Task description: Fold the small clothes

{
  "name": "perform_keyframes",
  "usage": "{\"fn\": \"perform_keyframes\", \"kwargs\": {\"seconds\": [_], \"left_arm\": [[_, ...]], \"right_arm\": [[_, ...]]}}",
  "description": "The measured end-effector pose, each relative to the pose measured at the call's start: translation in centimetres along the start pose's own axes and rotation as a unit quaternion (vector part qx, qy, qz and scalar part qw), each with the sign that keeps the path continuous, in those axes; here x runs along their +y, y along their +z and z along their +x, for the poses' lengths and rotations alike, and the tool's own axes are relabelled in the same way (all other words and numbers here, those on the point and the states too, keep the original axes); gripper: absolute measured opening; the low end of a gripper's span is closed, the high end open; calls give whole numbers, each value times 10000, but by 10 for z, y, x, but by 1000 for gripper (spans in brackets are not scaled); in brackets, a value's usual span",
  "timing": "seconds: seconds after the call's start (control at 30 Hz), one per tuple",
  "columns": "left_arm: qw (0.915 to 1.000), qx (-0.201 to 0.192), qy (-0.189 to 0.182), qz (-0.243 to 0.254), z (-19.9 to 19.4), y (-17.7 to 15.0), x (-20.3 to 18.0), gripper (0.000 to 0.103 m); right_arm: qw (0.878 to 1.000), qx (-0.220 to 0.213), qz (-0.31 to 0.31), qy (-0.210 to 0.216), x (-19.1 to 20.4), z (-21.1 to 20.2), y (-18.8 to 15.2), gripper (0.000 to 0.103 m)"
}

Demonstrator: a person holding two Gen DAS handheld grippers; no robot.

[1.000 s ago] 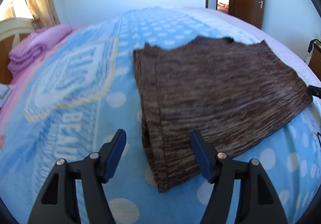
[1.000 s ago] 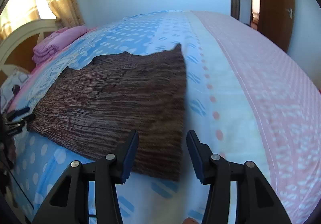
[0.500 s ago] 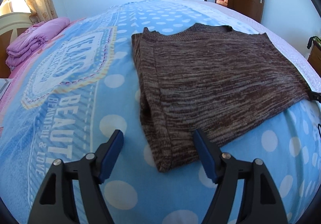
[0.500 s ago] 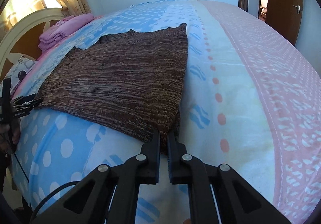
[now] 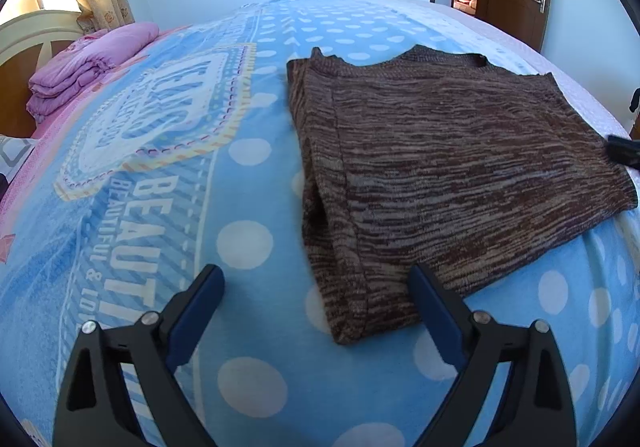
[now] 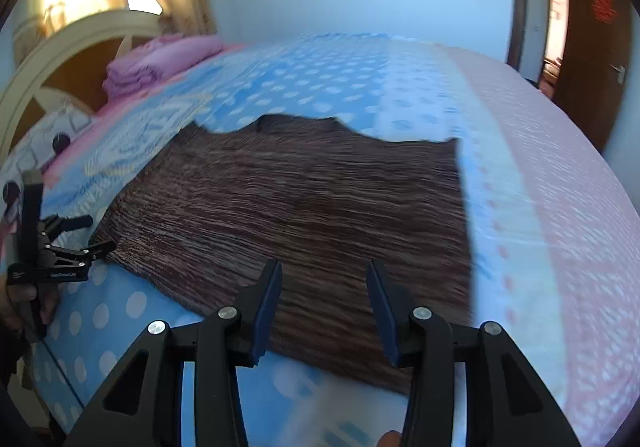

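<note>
A brown knitted garment (image 5: pixel 452 167) is laid flat on the blue dotted bed (image 5: pixel 248 239), its sides seemingly folded in; the left tool (image 5: pixel 316 287) and right tool (image 6: pixel 324 295), jaws just opened and empty, are poised at its near hem, which likely must be pinched next.

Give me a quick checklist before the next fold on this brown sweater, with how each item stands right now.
1. Brown striped knit sweater lies flat on the blue polka-dot bedspread: ok.
2. Left gripper jaws open, just widened, nothing pinched: ok.
3. Right gripper jaws just opened, no fabric clamped: ok.
4. Sweater's left edge already folded inward: ok.
5. Right view sharp enough to aim: not ok, blurred.
6. Sweater's underside smooth: cannot tell.
</note>
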State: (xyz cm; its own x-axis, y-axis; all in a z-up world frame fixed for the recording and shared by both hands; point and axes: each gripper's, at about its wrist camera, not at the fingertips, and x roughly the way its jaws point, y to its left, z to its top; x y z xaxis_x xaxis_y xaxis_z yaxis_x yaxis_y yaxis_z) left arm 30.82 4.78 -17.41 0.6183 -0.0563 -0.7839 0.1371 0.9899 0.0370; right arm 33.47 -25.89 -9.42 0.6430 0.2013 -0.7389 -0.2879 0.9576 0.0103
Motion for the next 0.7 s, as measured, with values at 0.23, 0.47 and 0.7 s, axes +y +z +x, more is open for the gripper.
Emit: {"fn": "perform_keyframes", "kwargs": {"seconds": [0.23,0.47,0.7], "left_arm": [[10000,11,20,40,-1,-2,0,97],[10000,-55,-36,-15,-8,-12,3,97],[9998,1,75,188,-11,-22,0,103]], "right_arm": [[9978,156,-464,-451,44,44,-16,45],[9974,135,-454,-539,47,32,-37,45],[9976,146,-454,-498,44,31,-37,45]]}}
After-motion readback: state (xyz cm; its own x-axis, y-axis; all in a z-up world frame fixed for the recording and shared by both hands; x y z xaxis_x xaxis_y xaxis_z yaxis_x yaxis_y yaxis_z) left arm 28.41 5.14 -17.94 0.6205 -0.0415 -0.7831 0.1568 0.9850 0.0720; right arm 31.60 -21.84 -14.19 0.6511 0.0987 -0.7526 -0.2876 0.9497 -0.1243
